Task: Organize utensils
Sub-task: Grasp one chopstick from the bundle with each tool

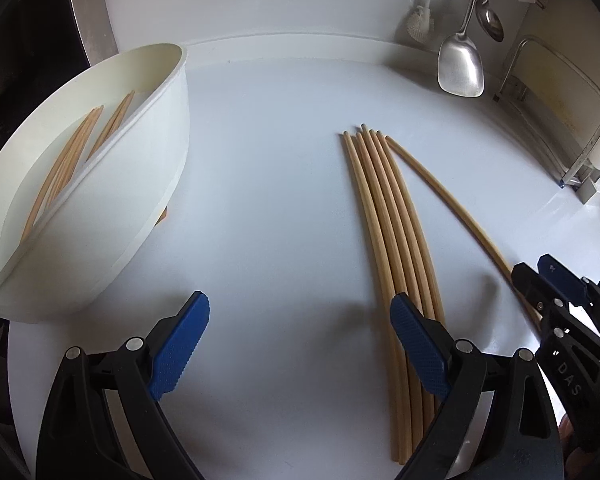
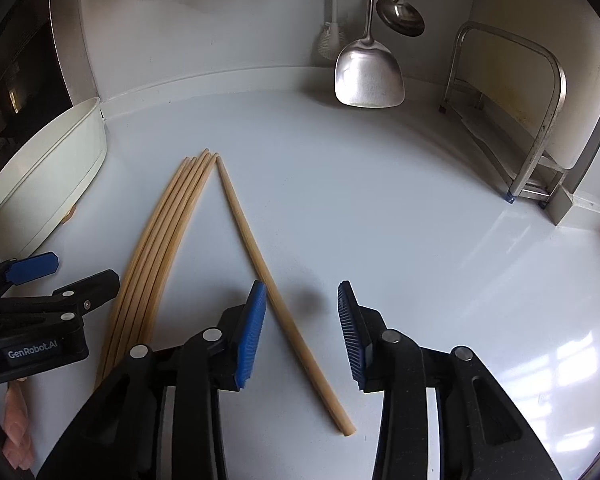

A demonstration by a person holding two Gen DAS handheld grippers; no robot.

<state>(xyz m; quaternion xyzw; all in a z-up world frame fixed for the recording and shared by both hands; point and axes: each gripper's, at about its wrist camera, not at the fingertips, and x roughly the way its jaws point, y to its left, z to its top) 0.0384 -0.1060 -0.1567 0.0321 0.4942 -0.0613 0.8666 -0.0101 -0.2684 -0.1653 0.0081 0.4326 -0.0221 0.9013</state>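
Pale wooden chopsticks lie bundled; left gripper and right gripper gape, holding nothing.

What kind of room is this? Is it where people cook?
Most likely a kitchen counter. A steel spatula and a steel ladle hang against the wall, wooden chopsticks lie on the white countertop, and a white plastic utensil holder with more chopsticks sits nearby.
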